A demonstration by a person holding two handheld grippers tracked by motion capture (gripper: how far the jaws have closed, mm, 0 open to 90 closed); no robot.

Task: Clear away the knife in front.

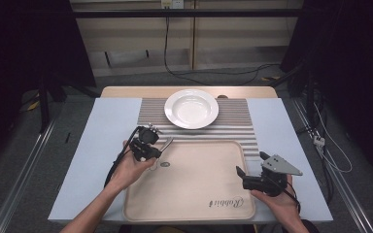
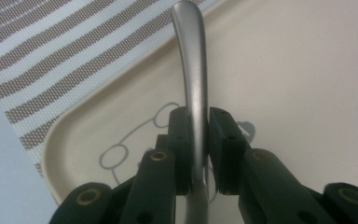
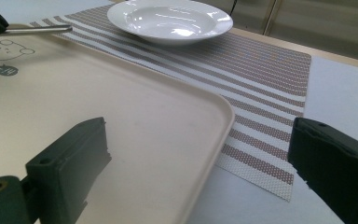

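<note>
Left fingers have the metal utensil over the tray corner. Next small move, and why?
Probably carry the metal utensil toward the striped placemat beside the white plate. The left gripper clamps its handle above the beige tray, clear of the surface; the right gripper waits open.

One white plate [image 1: 192, 108]; one beige tray [image 1: 194, 191]; one striped placemat [image 1: 240, 127]; one metal utensil [image 2: 193, 79]; two grippers.

Table [image 1: 102, 145] w/ placemat [image 1: 233, 119], tray [image 1: 194, 189]
</note>
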